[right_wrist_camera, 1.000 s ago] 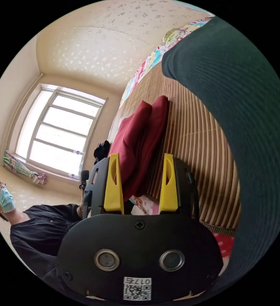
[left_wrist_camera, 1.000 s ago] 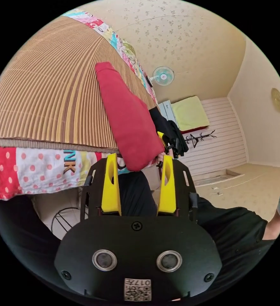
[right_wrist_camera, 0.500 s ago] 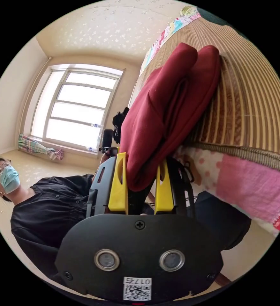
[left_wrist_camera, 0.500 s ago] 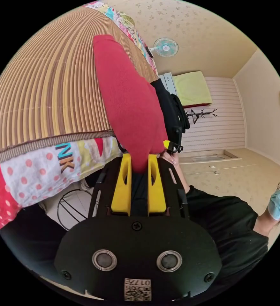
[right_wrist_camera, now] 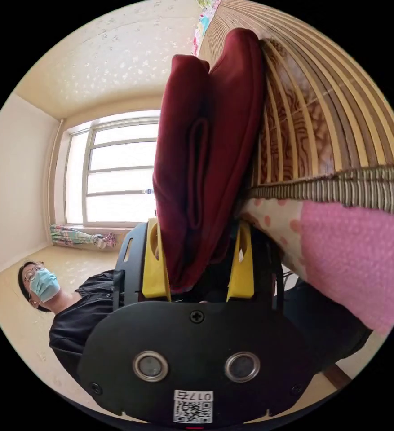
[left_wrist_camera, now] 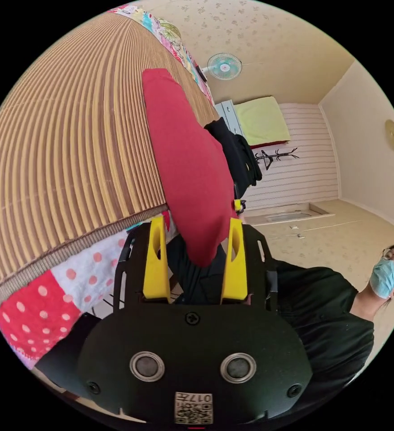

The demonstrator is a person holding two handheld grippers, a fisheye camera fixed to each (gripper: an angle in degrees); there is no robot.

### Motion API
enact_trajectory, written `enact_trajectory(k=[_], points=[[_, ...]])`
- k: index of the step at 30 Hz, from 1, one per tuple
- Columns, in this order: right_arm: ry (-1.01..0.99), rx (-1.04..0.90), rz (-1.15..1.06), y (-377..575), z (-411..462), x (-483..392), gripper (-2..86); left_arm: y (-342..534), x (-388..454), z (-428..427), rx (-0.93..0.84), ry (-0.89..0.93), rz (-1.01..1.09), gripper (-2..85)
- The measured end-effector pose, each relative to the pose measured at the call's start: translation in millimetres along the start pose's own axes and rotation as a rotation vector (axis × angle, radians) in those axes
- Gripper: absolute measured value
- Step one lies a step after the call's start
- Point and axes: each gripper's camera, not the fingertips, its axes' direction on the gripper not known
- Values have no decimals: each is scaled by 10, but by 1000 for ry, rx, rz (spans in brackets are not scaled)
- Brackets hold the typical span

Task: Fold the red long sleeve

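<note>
Red long sleeve [left_wrist_camera: 185, 157] lies folded into a thick bundle on the striped bamboo mat [left_wrist_camera: 71, 134] of the bed, its near end hanging past the mat's edge over the polka-dot patchwork quilt [left_wrist_camera: 48, 301]. My left gripper [left_wrist_camera: 196, 251] has its fingers [left_wrist_camera: 156, 260] spread wide on either side of that hanging end, without pressing on it. To the right, the person's black sleeve and masked face show. In the right gripper view, my right gripper [right_wrist_camera: 201, 265] has the dark red bundle [right_wrist_camera: 205, 152] between its fingers [right_wrist_camera: 154, 269]; I cannot tell whether they press on it.
</note>
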Motion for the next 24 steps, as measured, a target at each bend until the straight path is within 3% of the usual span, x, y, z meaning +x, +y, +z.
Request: enact_trajectory(k=[6,14,20,24], points=[[72,-27,-27,130,32,-178,146,142,113,103,39,-6,5,127],[71,-145,-324,323,462,-1342,93,750,912,-567,156,-10,156,108],[163,-234,-548,-176,1432,-2551,82,1138,1407,-1783,358,-87,246,103],[207,-249,-737,-383,2321,-3343,81,1587,1833,-2924,498,-231,321,103]])
